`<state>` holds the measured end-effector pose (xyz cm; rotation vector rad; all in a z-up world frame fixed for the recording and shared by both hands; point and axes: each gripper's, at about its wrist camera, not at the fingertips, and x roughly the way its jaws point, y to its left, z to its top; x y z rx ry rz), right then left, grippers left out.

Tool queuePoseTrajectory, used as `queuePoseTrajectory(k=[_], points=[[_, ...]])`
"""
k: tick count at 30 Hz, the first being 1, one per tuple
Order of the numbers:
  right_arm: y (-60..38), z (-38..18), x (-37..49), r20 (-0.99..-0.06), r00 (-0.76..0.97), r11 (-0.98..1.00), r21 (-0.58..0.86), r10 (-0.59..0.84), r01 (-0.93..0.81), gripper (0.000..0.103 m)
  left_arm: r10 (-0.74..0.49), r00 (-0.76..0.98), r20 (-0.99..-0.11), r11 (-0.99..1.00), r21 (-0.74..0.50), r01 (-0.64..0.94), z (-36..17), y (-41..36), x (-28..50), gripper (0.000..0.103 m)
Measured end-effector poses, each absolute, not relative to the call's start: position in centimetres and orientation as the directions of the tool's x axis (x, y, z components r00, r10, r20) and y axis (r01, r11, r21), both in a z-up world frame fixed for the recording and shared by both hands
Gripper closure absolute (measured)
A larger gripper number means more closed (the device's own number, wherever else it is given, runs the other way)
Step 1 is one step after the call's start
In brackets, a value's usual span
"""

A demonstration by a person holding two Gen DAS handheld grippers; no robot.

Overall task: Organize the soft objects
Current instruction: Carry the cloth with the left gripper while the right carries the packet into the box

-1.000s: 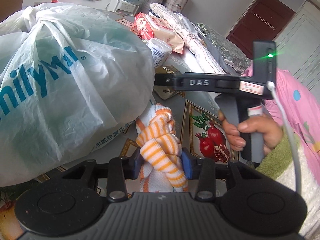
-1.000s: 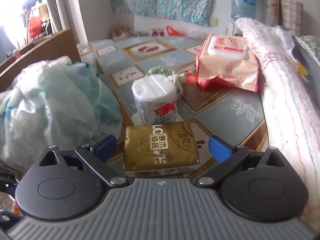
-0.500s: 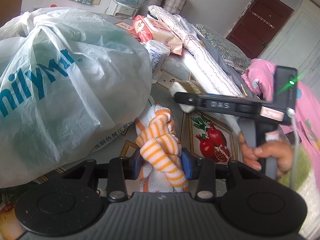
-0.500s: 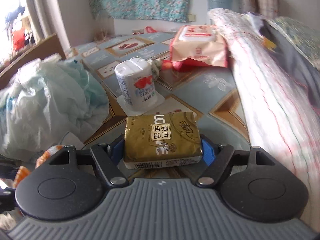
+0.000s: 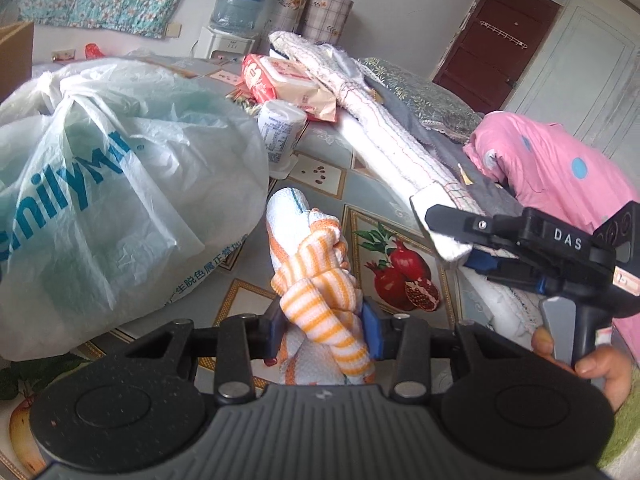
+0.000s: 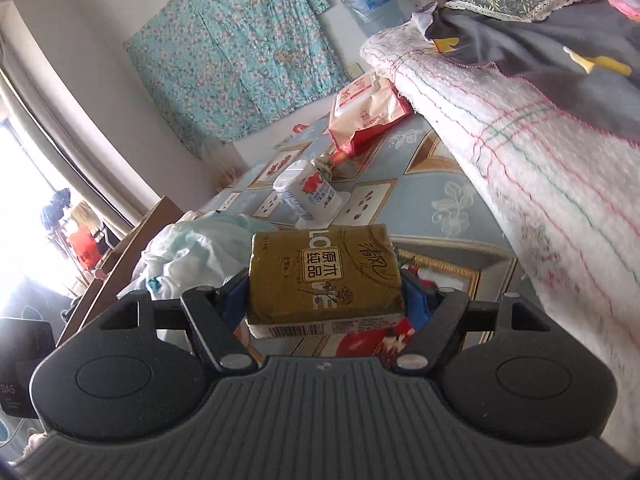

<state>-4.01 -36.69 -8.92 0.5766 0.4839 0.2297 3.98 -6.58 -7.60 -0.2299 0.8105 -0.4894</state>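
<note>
My left gripper [image 5: 322, 320] is shut on a knotted orange-and-white striped cloth [image 5: 316, 276], which stands up between the blue pads over the patterned tablecloth [image 5: 396, 208]. My right gripper [image 6: 324, 296] is shut on a gold tissue pack [image 6: 324, 268] and is rolled to one side, with the pack held clear of the table. In the left wrist view the right gripper [image 5: 452, 236] comes in from the right, gripped by a hand [image 5: 608, 372]. Only the tissue pack's white end [image 5: 436, 220] shows there.
A large white plastic bag [image 5: 120, 184] fills the left. Behind it stand a wrapped paper roll [image 5: 280, 128] and a pink wipes pack [image 5: 280, 80]. A folded white blanket [image 5: 384, 132] and a pink dotted garment [image 5: 552, 160] lie along the right.
The right gripper closed on the gold tissue pack, lifted it, rolled sideways and swung right toward the blanket. The left gripper shifted slightly with the striped cloth still in it.
</note>
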Motion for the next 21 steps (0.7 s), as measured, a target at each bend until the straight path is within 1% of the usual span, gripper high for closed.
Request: queuePoseTrajectory(k=[6, 11, 16, 21], points=[[-35.5, -8.8, -4.4, -0.355, 0.85, 0.79, 0.603, 0.39, -0.111, 0.029, -0.501, 0.617, -0.606, 0.865, -0.371, 0.338, -6.3, -6.1, 2.8, 0.063], [-33.8, -7.3, -3.9, -0.322, 0.831, 0.768, 0.614, 0.454, -0.181, 0.029, -0.5, 0.647, -0.575, 0.865, -0.367, 0.343, -4.9, -5.0, 1.7, 0.063], [-30.0, -3.7, -2.7, -0.279, 0.793, 0.76, 0.567, 0.541, -0.319, 0.029, -0.481, 0.711, -0.514, 0.873, -0.358, 0.332, -1.9, -1.8, 0.1, 0.063], [-24.0, 1.0, -0.8, -0.229, 0.719, 0.718, 0.485, 0.656, -0.499, 0.029, -0.398, 0.796, -0.456, 0.905, -0.335, 0.261, 1.4, 4.0, -1.7, 0.063]])
